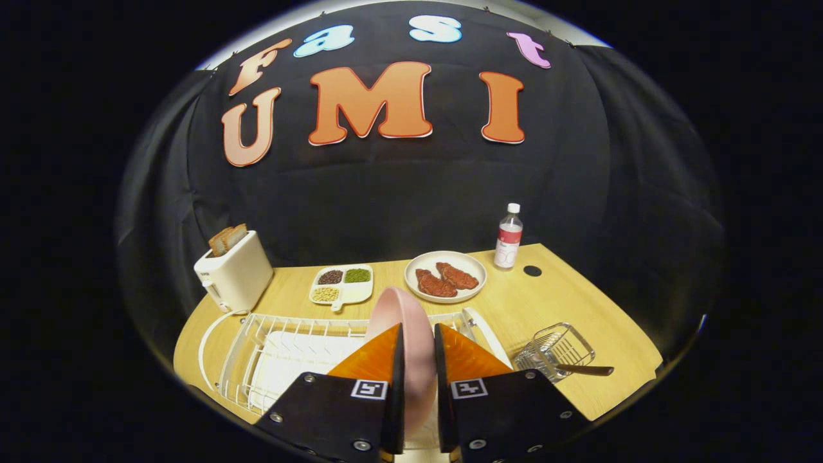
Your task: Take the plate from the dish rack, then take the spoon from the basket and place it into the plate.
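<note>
Plate (400,315) | upright in gripper (418,360) | above dish rack (257,347) | wooden table (514,302)

Black cloth wall (411,186) behind light wooden table (514,302); pale strip above cloth; dim surroundings

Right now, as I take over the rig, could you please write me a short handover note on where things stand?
Gripper: fingers closed on the pink plate, which stands on edge between them, above the white dish rack. I cannot tell whether it has fully left the rack.
Spoon: lying in the wire basket beside the rack, handle sticking out over the table.
Done: plate grasped.
Left: lift the plate clear, set it on the table, then fetch the spoon from the basket and put it into the plate.
</note>
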`<state>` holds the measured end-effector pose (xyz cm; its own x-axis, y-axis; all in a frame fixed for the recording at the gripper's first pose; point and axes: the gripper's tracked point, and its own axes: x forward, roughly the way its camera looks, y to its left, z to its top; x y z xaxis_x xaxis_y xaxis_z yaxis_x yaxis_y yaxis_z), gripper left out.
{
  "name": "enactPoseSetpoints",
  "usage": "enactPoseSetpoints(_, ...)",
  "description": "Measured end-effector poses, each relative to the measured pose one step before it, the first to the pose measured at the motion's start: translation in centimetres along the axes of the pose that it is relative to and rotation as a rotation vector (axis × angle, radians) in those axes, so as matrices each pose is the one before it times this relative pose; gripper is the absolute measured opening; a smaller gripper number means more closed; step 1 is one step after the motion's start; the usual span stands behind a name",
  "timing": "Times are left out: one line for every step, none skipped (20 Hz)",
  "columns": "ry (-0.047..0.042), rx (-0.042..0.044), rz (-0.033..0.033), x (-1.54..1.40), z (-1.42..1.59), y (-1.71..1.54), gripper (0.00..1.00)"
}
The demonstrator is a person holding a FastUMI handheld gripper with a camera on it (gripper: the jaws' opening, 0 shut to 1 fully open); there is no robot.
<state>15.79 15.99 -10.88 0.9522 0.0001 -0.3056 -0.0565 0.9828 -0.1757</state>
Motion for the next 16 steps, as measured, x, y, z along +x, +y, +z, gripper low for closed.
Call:
enactPoseSetpoints(-0.01250,-0.01592,-0.02116,0.072,0.403,-0.181,0.18)
enactPoseSetpoints(-0.00596,-0.00908,-0.01238,-0.016,0.168,0.147,0.14)
enactPoseSetpoints(-0.00984,-0.01483,-0.01800,0.027,0.224,-0.103,0.13)
enactPoseSetpoints(-0.00982,-0.02381,-0.01719,0.037,0.442,0.032,0.11)
enactPoseSetpoints(-0.00989,-0.03245,-0.01446,-0.053,0.368,0.092,0.10)
enactPoseSetpoints(-0.01163,-0.03182,-0.01479,-0.148,0.325,0.129,0.09)
enactPoseSetpoints(-0.01223,-0.02761,-0.00640,-0.141,0.429,0.151,0.08)
enactPoseSetpoints(-0.01057,-0.02735,-0.00728,-0.001,0.338,0.136,0.08)
enactPoseSetpoints(-0.01297,-0.03046,-0.01565,-0.209,0.396,-0.183,0.08)
enactPoseSetpoints(-0.01881,-0.01673,-0.00421,-0.027,0.668,-0.030,0.08)
enactPoseSetpoints(0.00506,-0.01036,-0.00555,-0.080,0.124,0.127,0.08)
enactPoseSetpoints(-0.00011,-0.00884,-0.00903,0.001,0.029,-0.175,0.08)
enactPoseSetpoints(-0.01904,-0.00871,-0.01803,-0.002,0.563,-0.606,0.08)
enactPoseSetpoints(-0.02046,0.01465,0.00111,-0.078,0.759,-0.245,0.08)
enactPoseSetpoints(-0.00441,0.02549,0.01134,-0.349,0.653,-0.031,0.08)
enactPoseSetpoints(0.00025,0.04200,0.01788,-0.244,0.317,0.065,0.03)
